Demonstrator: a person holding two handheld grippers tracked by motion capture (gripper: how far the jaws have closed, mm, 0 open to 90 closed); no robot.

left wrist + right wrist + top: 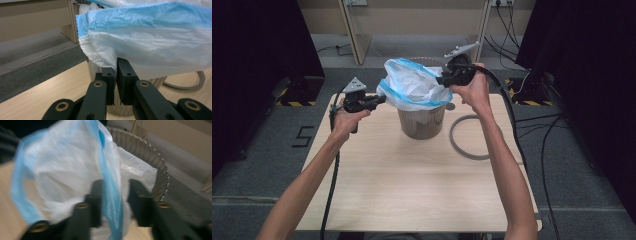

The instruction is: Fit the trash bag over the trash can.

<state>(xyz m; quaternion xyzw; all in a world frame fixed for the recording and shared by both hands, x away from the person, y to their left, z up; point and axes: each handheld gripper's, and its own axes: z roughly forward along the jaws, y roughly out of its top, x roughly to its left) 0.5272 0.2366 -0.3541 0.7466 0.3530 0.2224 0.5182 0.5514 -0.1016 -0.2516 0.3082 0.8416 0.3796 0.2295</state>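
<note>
**Lining the bin: bag rim being spread**

Centre frame: bag (414, 87) draped over bin (421, 121). Left gripper (379, 99) clamped on bag's rim; right gripper (441, 80) jaws apart, blue hem between. Next, probably: close right, stretch hem over far rim.

Black "5" mark (303, 136) on grey floor, left of table (412, 190).

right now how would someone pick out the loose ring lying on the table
Start at the wooden table and find the ribbed bin near its far edge, lined with a white, blue-edged bag. Just right of that bin the grey ring lies flat on the wood, the only thin open hoop there.
</note>
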